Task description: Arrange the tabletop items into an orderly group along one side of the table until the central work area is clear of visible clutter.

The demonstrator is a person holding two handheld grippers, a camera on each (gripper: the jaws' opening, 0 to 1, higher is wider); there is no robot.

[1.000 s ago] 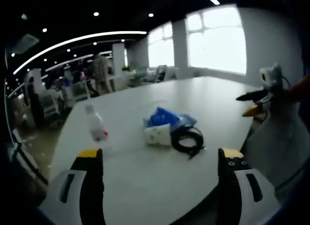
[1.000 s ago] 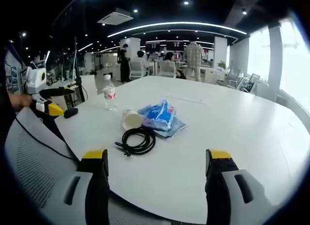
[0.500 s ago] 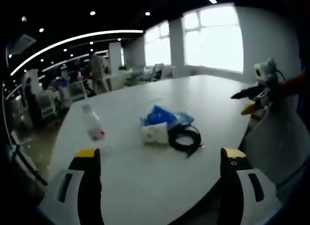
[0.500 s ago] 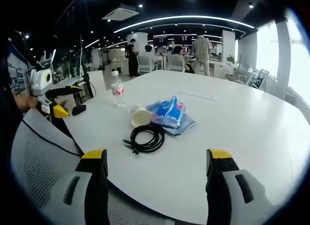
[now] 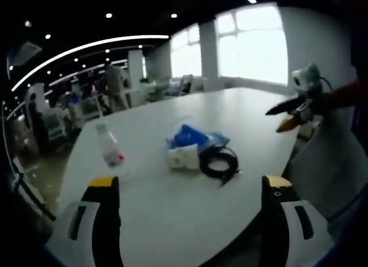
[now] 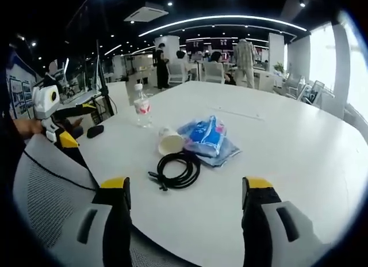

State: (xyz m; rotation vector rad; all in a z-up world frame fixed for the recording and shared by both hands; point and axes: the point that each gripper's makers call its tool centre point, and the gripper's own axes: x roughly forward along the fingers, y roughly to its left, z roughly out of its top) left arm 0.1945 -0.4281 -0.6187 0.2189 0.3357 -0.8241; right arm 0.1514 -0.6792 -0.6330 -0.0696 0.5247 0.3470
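Cup (image 6: 171,142) between cable (image 6: 179,170) and bottle (image 6: 142,106), seemingly touching bag (image 6: 207,137).

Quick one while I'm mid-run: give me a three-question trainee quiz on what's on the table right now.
1. True or false: the paper cup lies on its side next to the blue packet.
2. Which item lies nearest the right gripper? A) water bottle B) coiled black cable C) dark oval object
3. Fill in: the water bottle stands ____ on the white table.

Key: 1 true; 2 B; 3 upright.
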